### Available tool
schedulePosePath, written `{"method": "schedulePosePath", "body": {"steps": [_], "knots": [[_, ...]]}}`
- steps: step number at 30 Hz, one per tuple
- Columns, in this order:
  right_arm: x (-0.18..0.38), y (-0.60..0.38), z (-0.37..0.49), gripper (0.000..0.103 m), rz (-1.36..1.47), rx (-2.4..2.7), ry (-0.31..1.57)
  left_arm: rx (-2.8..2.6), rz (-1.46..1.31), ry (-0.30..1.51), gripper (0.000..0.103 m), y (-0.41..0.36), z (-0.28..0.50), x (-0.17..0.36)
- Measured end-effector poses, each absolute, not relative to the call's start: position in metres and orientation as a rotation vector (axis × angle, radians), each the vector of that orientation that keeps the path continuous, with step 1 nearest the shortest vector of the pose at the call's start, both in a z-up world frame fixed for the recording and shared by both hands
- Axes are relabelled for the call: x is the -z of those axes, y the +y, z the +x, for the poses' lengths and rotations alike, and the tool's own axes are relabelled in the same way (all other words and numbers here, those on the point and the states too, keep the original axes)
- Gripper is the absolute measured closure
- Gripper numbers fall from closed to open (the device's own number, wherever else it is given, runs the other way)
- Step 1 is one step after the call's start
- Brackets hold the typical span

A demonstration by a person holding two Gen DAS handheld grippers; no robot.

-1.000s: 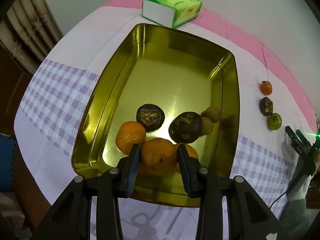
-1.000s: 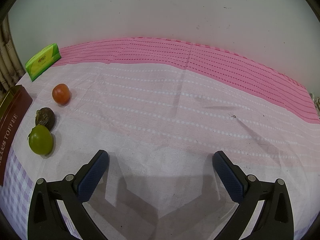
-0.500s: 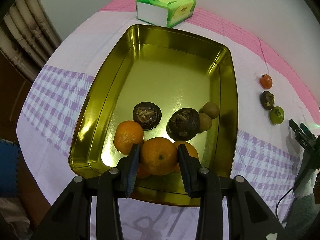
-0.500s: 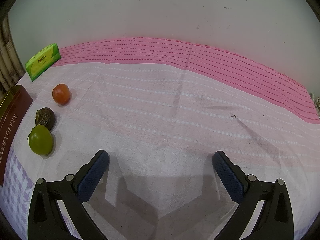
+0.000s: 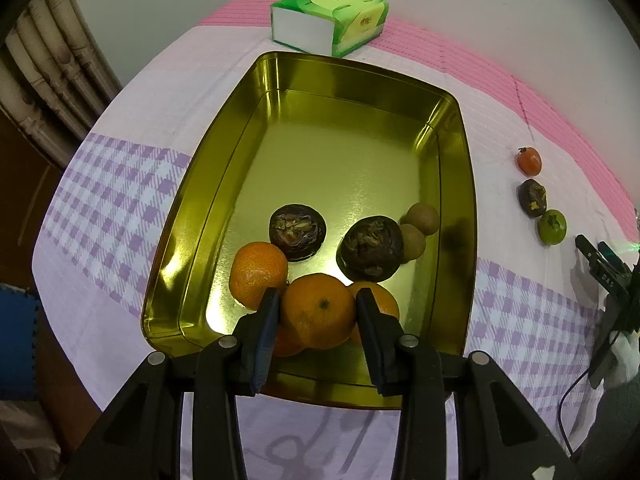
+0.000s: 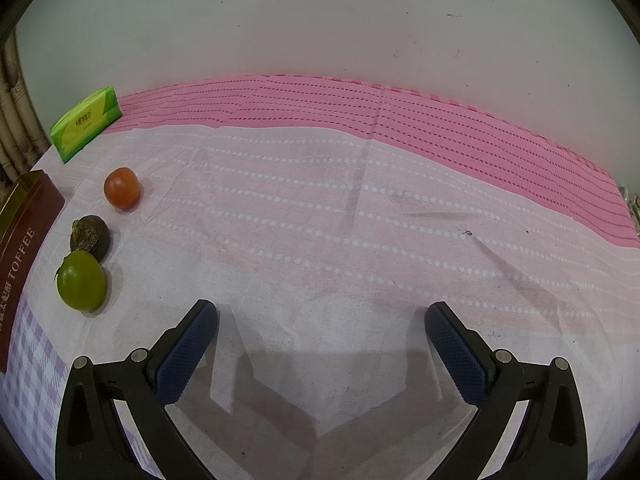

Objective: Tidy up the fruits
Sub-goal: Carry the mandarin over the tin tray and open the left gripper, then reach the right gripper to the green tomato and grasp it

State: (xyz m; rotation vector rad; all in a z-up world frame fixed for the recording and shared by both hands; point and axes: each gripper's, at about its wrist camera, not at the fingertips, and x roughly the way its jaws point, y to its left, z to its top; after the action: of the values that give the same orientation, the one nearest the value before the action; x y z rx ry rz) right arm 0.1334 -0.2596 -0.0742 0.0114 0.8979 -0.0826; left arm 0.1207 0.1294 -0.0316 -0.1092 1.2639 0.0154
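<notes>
Left gripper [image 5: 317,312]: we have its two pads closed on an orange [image 5: 320,310], at the near end of the gold tin [image 5: 192,216]. The orange looks a little above the fruit around it, but we cannot tell this surely.
Step in hand: we judge it is the taking of this orange out of the tin.
Near neighbours: two more oranges lie just beside the pads, one on each side.
Further in the tin: two dark wrinkled fruits [image 5: 298,232] and two small brown ones near the right wall.
Right gripper [image 6: 320,344]: its pads stand wide apart over bare cloth, with nothing between them.
Row on the cloth: a green fruit [image 6: 81,280], a dark fruit [image 6: 90,236] and a red one [image 6: 122,188], beside the tin.
Next move: we think to lift straight up, clear the wall, and carry the orange toward that row.
Far end: a green tissue pack [image 5: 330,20].
</notes>
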Motion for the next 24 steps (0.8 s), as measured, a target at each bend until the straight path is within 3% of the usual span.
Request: {"method": "schedulePosePath", "body": {"steps": [13, 24], "knots": [[0.074, -0.261, 0.133, 0.000, 0.011, 0.068, 0.906, 0.022, -0.097, 1.248, 0.055, 0.130, 0.119, 0.030], [0.071, -0.261, 0.125, 0.000, 0.015, 0.078, 0.932, -0.027, -0.111, 1.149, 0.032, 0.156, 0.104, 0.005]]}}
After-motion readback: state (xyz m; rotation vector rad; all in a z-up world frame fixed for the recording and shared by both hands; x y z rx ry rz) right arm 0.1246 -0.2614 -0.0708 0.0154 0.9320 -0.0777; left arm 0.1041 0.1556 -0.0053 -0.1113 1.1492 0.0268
